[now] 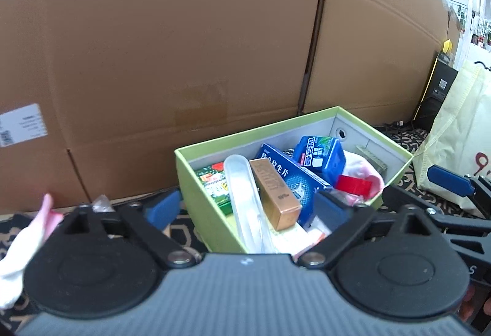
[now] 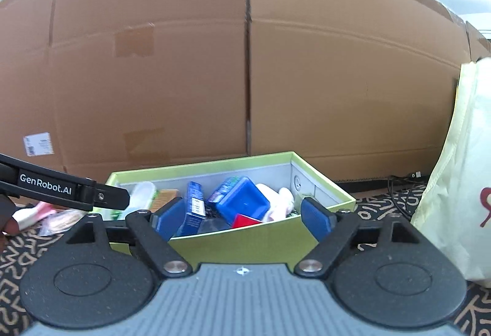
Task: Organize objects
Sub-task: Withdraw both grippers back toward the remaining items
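A light green box (image 1: pixel 196 182) stands open on the patterned mat and holds mixed items: a gold carton (image 1: pixel 276 195), a blue medicine carton (image 1: pixel 290 175), a blue plastic tub (image 1: pixel 322 155), a red piece (image 1: pixel 353 184), a clear plastic case (image 1: pixel 242 192) and a green packet (image 1: pixel 214 185). My left gripper (image 1: pixel 247 207) hovers over the box's near left corner, open, its pads touching nothing. My right gripper (image 2: pixel 242 218) is open in front of the green box (image 2: pixel 245 241), level with its long side. Nothing is held.
Tall cardboard cartons (image 1: pixel 184 44) wall off the back. A cream fabric bag (image 2: pixel 460 176) stands at the right, cables (image 2: pixel 399 192) behind it. A pink and white cloth (image 1: pixel 27 241) and a small packet (image 2: pixel 61 219) lie on the mat left of the box.
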